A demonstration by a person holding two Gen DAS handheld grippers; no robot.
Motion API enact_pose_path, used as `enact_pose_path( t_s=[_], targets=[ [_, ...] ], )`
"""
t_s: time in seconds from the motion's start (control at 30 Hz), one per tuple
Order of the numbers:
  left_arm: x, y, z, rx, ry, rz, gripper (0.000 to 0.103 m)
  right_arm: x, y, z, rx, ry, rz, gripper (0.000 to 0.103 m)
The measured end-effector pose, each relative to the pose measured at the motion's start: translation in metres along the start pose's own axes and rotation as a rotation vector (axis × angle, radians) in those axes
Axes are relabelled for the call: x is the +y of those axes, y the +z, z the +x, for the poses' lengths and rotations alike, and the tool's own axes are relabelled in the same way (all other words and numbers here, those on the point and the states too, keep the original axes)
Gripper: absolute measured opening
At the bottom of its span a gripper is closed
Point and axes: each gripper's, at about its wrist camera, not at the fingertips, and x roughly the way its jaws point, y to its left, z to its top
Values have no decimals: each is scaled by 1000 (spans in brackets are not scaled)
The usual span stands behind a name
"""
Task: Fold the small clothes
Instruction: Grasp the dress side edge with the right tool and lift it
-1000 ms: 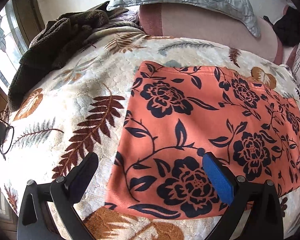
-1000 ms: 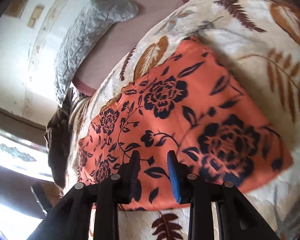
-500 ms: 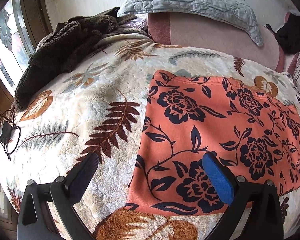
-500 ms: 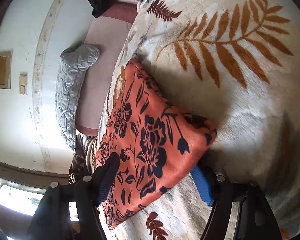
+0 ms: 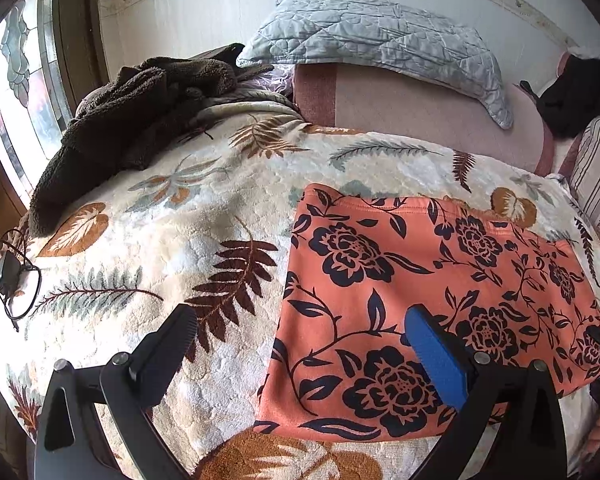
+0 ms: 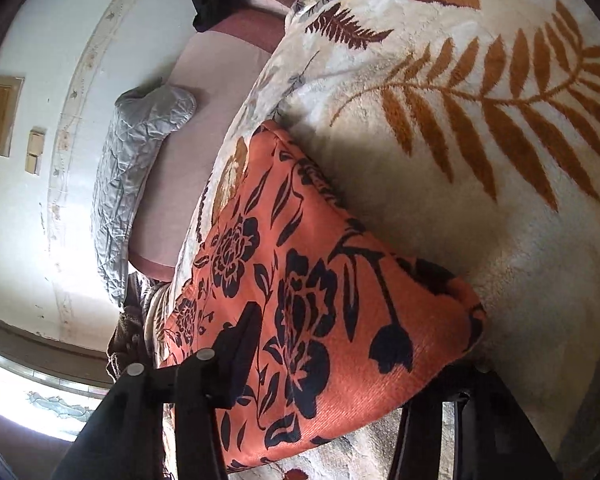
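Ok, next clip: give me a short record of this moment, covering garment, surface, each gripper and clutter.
garment: orange floral garment, spread flat
surface: leaf-print fleece blanket on a bed
left gripper: open, above the garment's near left part, holding nothing
right gripper: jaws closing, the garment's end between them; whether they grip it is unclear
clutter: brown fleece and grey quilted pillow at the far side; black charger with cable at the blanket's left edge

I see a bed under a cream leaf-print blanket (image 5: 228,208); a grey quilted pillow (image 5: 380,40) lies against the white wall (image 5: 180,4); a stained-glass window (image 5: 16,76) glows at left beside a brown fleece heap (image 5: 132,116).
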Motion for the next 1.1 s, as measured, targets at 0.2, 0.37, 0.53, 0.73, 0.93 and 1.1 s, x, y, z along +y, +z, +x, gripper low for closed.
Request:
enact_pose_path(
  t_s=[0.2,0.37,0.53,0.73,0.93,1.1],
  targets=[
    [3,1,1,1,-5,-20,103,6,0,6,-8,-29,-37,48],
    [4,1,3,4,2,-19,103,15,-6,12,2,-53,-77,27],
    [8,2,6,13,6,-25,103,21,-11,13,-21,-95,-100,20],
    [14,-1,9,25,24,-25,103,15,-11,15,-14,-81,-62,20],
    [48,1,30,122,113,-119,103,32,-12,6,-39,-88,-136,18],
    [96,7,31,123,260,-236,103,96,-19,-4,-78,-121,-347,17]
  ],
)
